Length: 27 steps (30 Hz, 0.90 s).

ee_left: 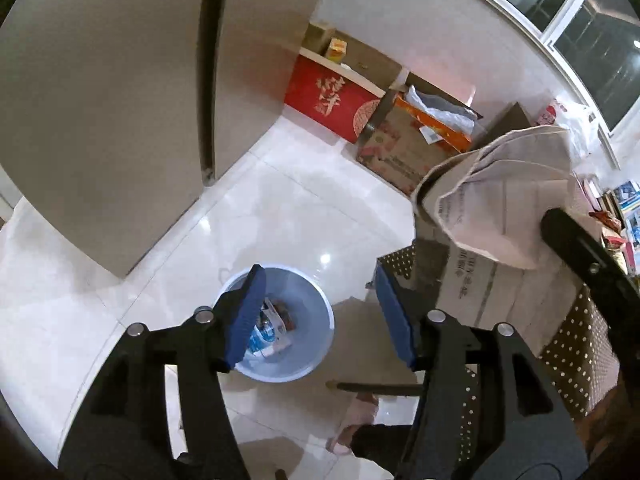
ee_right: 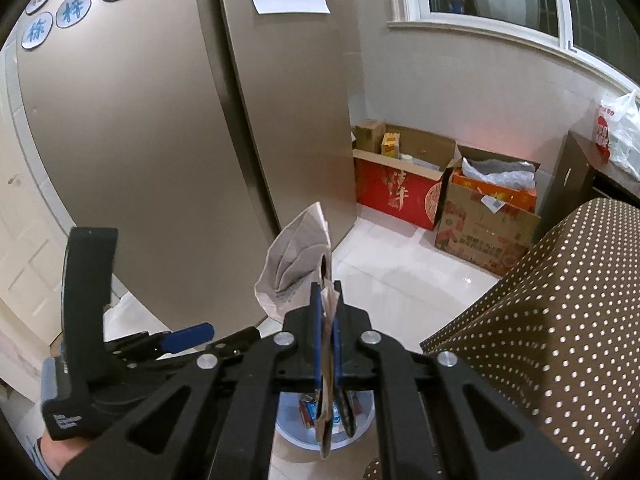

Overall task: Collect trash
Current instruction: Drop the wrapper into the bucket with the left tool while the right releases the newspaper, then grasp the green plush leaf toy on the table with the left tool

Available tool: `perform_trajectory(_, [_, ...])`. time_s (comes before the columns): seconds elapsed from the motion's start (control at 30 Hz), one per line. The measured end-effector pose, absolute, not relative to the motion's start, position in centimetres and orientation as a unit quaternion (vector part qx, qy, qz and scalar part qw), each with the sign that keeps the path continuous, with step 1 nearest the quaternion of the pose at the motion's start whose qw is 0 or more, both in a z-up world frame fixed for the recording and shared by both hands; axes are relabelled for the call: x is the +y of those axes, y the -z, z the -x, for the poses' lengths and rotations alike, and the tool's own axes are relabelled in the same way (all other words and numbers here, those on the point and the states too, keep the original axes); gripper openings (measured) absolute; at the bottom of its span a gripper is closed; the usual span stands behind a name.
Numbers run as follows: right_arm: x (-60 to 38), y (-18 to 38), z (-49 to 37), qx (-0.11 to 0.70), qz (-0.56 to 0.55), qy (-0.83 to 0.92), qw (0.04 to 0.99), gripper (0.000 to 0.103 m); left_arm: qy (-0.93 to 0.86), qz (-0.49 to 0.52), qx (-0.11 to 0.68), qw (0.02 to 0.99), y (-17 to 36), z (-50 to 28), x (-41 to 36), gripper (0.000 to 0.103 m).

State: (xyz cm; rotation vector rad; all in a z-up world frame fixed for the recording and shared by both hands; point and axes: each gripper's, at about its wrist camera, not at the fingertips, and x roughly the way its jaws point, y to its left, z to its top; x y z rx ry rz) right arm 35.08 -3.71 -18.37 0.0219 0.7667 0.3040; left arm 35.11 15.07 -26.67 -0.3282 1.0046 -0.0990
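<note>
Blue pads of our left gripper (ee_left: pixel 320 316) stand apart with nothing between them, poised directly over the pale blue trash bin (ee_left: pixel 316 364) on the white tile floor. We judge that this hand has nothing to drop; the bin already holds a few wrappers and cartons.

Our right gripper (ee_right: pixel 329 312) is closed on a crumpled sheet of newspaper (ee_right: pixel 298 260), the pads pinching its folded lower edge so the bulk stands up and fans out ahead of the fingers. In the left wrist view the same newspaper (ee_left: pixel 500 200) hangs high to the right, over the polka-dot seat (ee_left: pixel 576 360), not yet above the bin's mouth. The bin (ee_right: pixel 296 432) shows just beneath the right fingers, so we judge the paper is held there for release.

Beside us stands the beige refrigerator (ee_right: pixel 160 140). Cardboard boxes (ee_right: pixel 480 232) sit against the far wall, well apart from the bin.
</note>
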Motion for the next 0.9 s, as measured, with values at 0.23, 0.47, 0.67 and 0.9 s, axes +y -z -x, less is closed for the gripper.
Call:
perform_trajectory(0.23, [-3.1, 19.1, -35.5, 0.381, -0.013, -0.155, 0.912, 0.005, 0.033, 0.166, 0.48, 0.861, 26.9, -34.4, 15.8, 0.056])
perform_trajectory(0.47, [-2.1, 19.0, -35.7, 0.377, -0.012, -0.165, 0.911, 0.005, 0.022, 0.169, 0.47, 0.866, 26.2, -33.8, 16.6, 0.057])
perform_trajectory(0.67, [-1.0, 19.1, -36.2, 0.364, -0.014, -0.182, 0.913, 0.011, 0.003, 0.177, 0.453, 0.874, 25.3, -33.3, 17.7, 0.057])
perform_trajectory(0.9, [-0.8, 18.3, -35.7, 0.357, -0.012, -0.182, 0.916, 0.027, -0.001, 0.176, 0.441, 0.88, 24.0, -32.8, 17.6, 0.06])
